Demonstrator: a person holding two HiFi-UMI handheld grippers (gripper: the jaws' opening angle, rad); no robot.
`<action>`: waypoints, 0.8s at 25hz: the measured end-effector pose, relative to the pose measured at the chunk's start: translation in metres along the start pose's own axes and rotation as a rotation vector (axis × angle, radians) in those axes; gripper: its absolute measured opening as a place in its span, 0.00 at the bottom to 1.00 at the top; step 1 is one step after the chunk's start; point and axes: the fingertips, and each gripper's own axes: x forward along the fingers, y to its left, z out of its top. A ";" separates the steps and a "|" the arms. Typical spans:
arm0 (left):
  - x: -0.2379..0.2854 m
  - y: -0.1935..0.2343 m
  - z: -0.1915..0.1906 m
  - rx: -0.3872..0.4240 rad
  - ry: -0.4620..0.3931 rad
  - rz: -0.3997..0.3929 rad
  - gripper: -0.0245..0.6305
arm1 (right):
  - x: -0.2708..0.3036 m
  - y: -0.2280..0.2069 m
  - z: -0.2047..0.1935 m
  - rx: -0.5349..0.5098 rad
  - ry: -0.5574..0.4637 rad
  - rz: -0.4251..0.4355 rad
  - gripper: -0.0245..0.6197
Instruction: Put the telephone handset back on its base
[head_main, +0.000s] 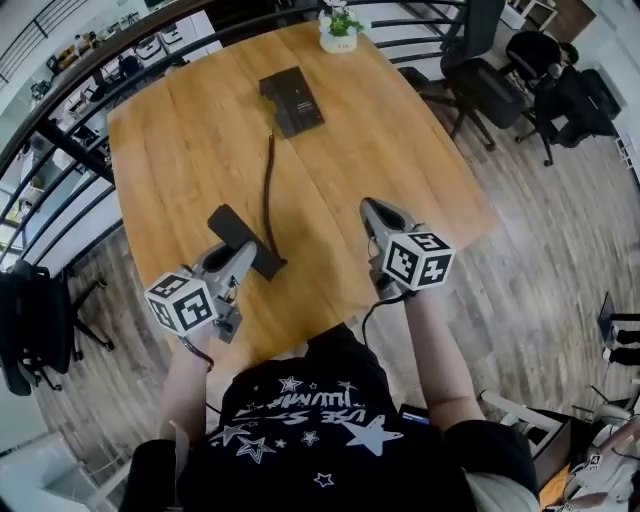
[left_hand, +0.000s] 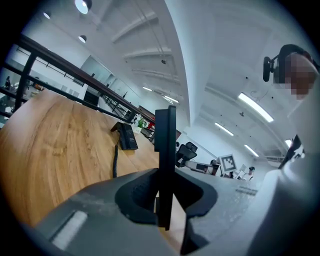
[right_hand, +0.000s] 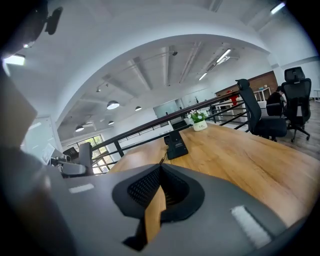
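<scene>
The black telephone handset (head_main: 230, 230) is at the near left of the wooden table, and my left gripper (head_main: 247, 262) is shut on its near end. In the left gripper view the handset (left_hand: 165, 150) stands edge-on between the pads. A dark cord (head_main: 268, 185) runs from it to the black telephone base (head_main: 291, 100) at the table's far middle. The base (left_hand: 127, 136) lies ahead of the left gripper (left_hand: 165, 200). My right gripper (head_main: 373, 210) hovers over the near right of the table, shut and holding nothing. The right gripper view shows the base (right_hand: 176, 145) straight ahead of the right gripper (right_hand: 159, 192).
A small potted plant (head_main: 339, 28) stands at the table's far edge, behind the base. A dark railing (head_main: 60, 110) runs along the left and far sides. Office chairs (head_main: 480, 75) stand on the wood floor to the right.
</scene>
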 end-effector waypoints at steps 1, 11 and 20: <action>0.008 -0.001 0.004 -0.004 -0.001 0.002 0.17 | 0.005 -0.006 0.004 -0.001 0.003 0.009 0.04; 0.082 0.000 0.054 -0.016 -0.029 0.000 0.17 | 0.053 -0.047 0.028 0.002 0.055 0.091 0.04; 0.144 0.037 0.088 -0.024 -0.012 -0.016 0.17 | 0.113 -0.084 0.042 -0.007 0.126 0.155 0.04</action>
